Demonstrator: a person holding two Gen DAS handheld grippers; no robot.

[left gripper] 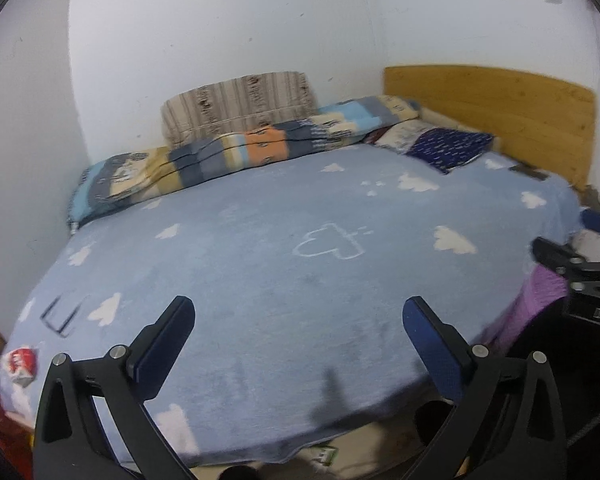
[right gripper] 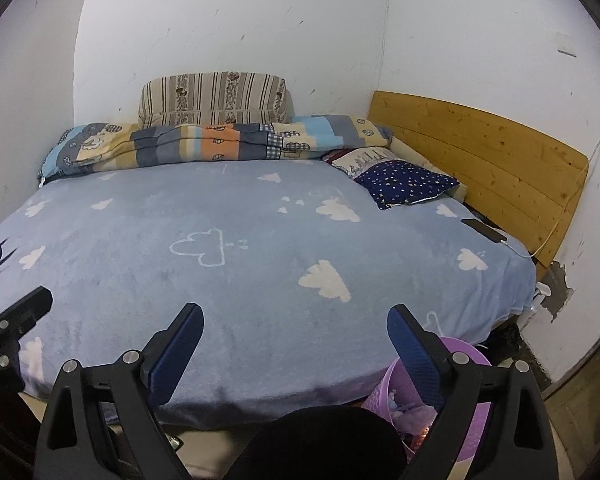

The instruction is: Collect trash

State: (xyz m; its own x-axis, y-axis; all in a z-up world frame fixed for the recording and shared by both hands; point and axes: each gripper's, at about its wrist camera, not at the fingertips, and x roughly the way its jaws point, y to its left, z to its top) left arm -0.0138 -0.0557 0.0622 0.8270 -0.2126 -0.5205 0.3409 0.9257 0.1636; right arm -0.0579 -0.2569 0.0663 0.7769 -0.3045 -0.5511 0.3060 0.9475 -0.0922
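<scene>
Red-and-white wrapper (left gripper: 20,366) on bed (left gripper: 260,280) edge, far left of left claw (left gripper: 298,344); nearer that hand. Left claw spread, empty. Right claw (right gripper: 295,346) spread, empty, above purple bin (right gripper: 472,384).

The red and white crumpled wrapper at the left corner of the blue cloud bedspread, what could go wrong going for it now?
1. The red and white crumpled wrapper sits right at the edge of the blue cloud-print bedspread; a nudge from the open left gripper could knock it off.
2. The purple plastic basket stands on the opposite side, under the right gripper, so carrying across risks a drop.
3. The black phone, with its cable, could snag.
</scene>
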